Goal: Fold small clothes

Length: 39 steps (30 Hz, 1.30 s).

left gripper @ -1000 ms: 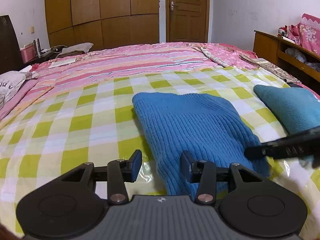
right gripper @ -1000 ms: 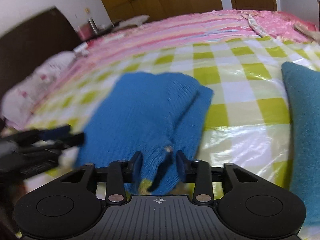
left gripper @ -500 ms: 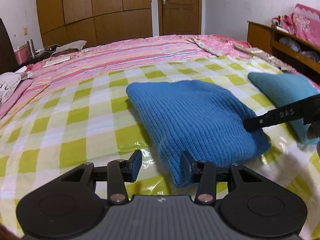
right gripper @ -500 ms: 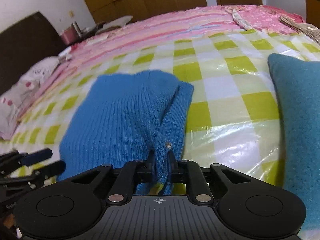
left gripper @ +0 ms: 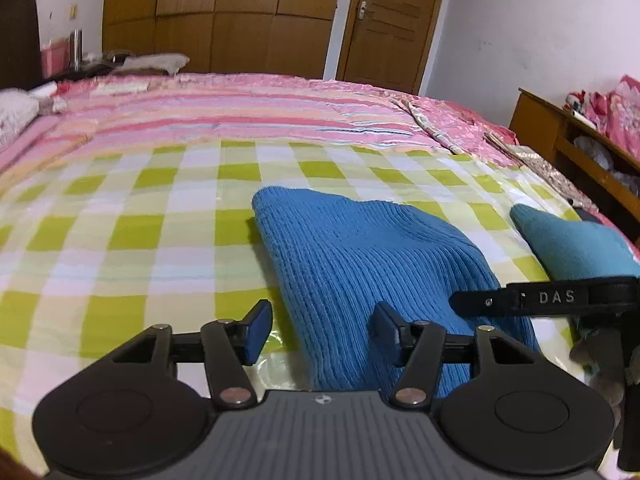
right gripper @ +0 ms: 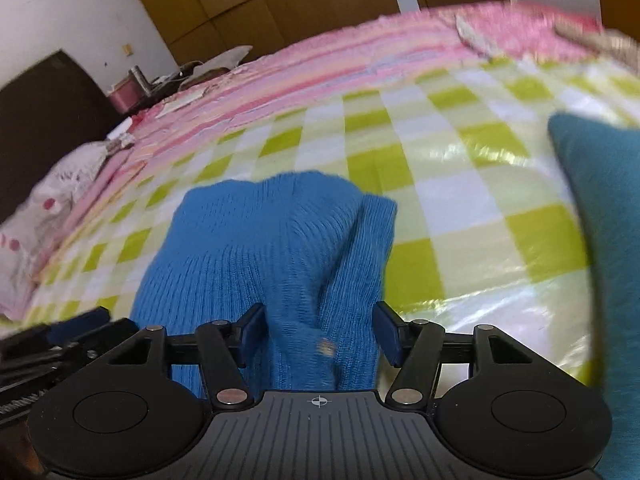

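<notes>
A folded blue knit garment (left gripper: 368, 264) lies on the green-checked bed cover (left gripper: 120, 240). My left gripper (left gripper: 322, 330) is open, its jaws either side of the garment's near left edge, holding nothing. My right gripper (right gripper: 318, 334) is open around the near end of the same garment (right gripper: 260, 256), which lies loose between the jaws. The right gripper's finger marked DAS shows in the left wrist view (left gripper: 544, 298) at the garment's right side. The left gripper shows at the left edge of the right wrist view (right gripper: 56, 340).
A folded teal garment (left gripper: 576, 244) lies to the right, also in the right wrist view (right gripper: 600, 208). Pink striped bedding (left gripper: 240, 112) covers the far bed. A wooden shelf (left gripper: 580, 152) stands at the right, a pillow (right gripper: 48, 208) at the left.
My right gripper shut on the garment's near end half a second ago and has now opened and let it go. The left gripper stayed open and tilted up a little.
</notes>
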Each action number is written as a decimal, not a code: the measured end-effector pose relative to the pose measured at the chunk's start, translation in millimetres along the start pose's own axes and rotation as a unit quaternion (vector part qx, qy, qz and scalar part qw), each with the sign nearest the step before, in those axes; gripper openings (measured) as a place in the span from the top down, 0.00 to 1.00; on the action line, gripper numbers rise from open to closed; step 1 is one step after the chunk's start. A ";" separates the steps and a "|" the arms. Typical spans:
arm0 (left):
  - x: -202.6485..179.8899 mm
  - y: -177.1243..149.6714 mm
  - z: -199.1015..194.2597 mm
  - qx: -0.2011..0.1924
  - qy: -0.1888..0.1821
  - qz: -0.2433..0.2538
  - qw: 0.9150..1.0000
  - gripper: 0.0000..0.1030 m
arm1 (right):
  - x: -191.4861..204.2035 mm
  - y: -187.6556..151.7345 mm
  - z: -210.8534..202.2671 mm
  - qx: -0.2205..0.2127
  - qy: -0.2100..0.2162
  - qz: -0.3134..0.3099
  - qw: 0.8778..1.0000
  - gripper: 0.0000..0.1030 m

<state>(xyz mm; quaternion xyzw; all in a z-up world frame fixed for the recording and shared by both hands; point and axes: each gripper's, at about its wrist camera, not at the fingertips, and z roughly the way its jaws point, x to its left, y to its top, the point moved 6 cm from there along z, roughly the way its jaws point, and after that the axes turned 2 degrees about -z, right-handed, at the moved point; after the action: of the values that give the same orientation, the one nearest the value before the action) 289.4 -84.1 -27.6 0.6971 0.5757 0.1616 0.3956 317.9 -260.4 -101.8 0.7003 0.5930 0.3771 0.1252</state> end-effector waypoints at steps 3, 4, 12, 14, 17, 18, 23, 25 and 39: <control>4.8 0.4 8.8 0.006 -0.026 -0.032 0.999 0.40 | -7.9 -0.9 6.8 0.001 0.013 0.016 1.000 0.42; 5.4 0.5 12.1 0.010 -0.036 -0.041 0.998 0.40 | -10.7 -2.2 8.0 0.002 0.023 0.024 0.999 0.42; -3.8 -7.6 19.6 0.033 -0.067 -0.033 0.997 0.41 | -14.9 -10.1 13.3 0.012 0.089 0.074 0.993 0.58; -6.0 -11.7 10.6 0.033 -0.064 -0.014 0.997 0.44 | -11.5 -13.1 11.1 0.013 0.092 0.073 0.993 0.62; -6.3 -20.1 -6.5 0.033 -0.054 0.007 0.998 0.44 | 0.5 -22.4 3.6 0.024 0.108 0.070 0.991 0.65; -6.3 -23.6 -12.7 0.035 -0.050 0.012 0.998 0.44 | 5.8 -27.2 -0.2 0.028 0.112 0.062 0.991 0.65; -11.9 -45.9 -42.8 0.048 -0.045 0.042 0.997 0.44 | 23.0 -52.4 -23.7 0.043 0.108 0.021 0.993 0.66; -16.2 -49.6 -51.2 0.047 -0.038 0.054 0.997 0.44 | 27.5 -57.3 -34.2 0.039 0.083 -0.011 0.996 0.66; -12.3 -12.0 -50.5 -0.012 0.066 0.070 0.995 0.44 | 60.1 -38.6 -79.3 -0.044 -0.012 -0.114 0.992 0.69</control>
<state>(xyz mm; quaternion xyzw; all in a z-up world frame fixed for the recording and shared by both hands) 243.5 -76.7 -1.6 0.7186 0.5482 0.2413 0.3533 236.5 -216.1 -48.7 0.6262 0.6505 0.3774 0.2056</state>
